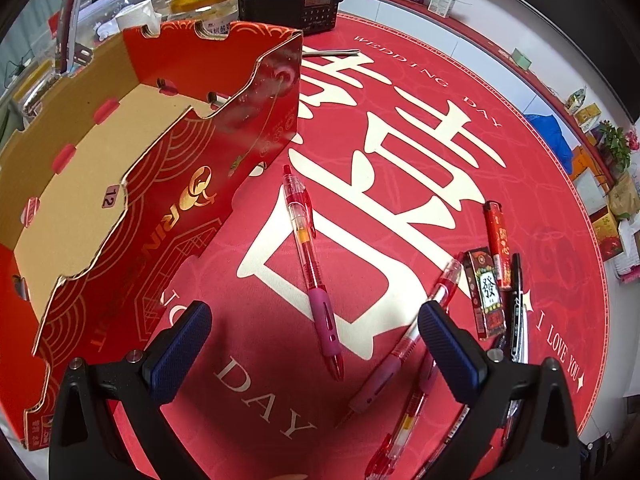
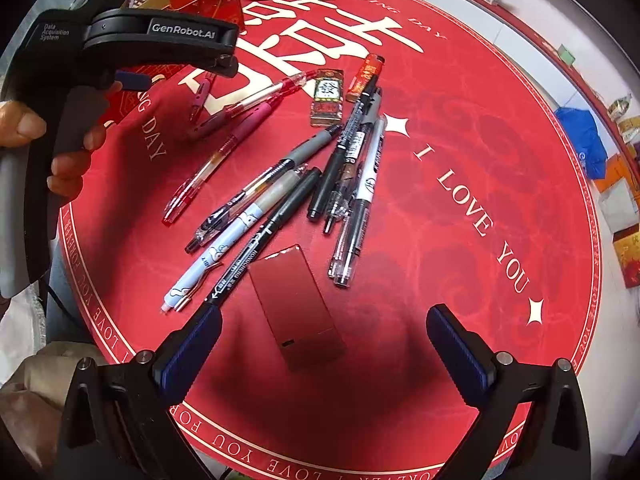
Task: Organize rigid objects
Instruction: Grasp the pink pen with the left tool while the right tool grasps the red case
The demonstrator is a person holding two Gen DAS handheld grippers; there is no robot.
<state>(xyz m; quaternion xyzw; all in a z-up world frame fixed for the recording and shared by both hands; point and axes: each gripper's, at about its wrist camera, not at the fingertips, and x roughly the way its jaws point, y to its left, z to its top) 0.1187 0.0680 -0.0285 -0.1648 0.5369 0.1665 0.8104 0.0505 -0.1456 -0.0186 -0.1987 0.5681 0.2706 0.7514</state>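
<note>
From the left wrist camera, the left gripper [image 1: 314, 334] hangs with its jaws spread wide and nothing between them. Just beyond its fingers, at about twelve o'clock, a red pen [image 1: 312, 268] with a pink grip lies alone on the red round mat [image 1: 400, 412]. At two o'clock a second red pen [image 1: 404, 340] runs under the right finger, and past it two small printed boxes [image 1: 486, 294] lie side by side next to dark pens. At ten o'clock stands the open red cardboard box [image 1: 132, 168], its brown floor bare where visible. Far off at twelve o'clock a black radio [image 1: 290, 4] sits at the mat's edge.

From the right wrist camera, the right gripper [image 2: 324, 334] is likewise wide open and holds nothing. Directly ahead between its fingers, a flat red case [image 2: 296, 304] lies on the mat. Beyond it, from eleven to twelve o'clock, a loose heap of pens fans out: a pale blue pen [image 2: 224, 252], a black marker [image 2: 268, 232], and clear pens [image 2: 356, 208]. Farther, at ten o'clock, a hand [image 2: 60, 148] holds the left gripper's handle.
</note>
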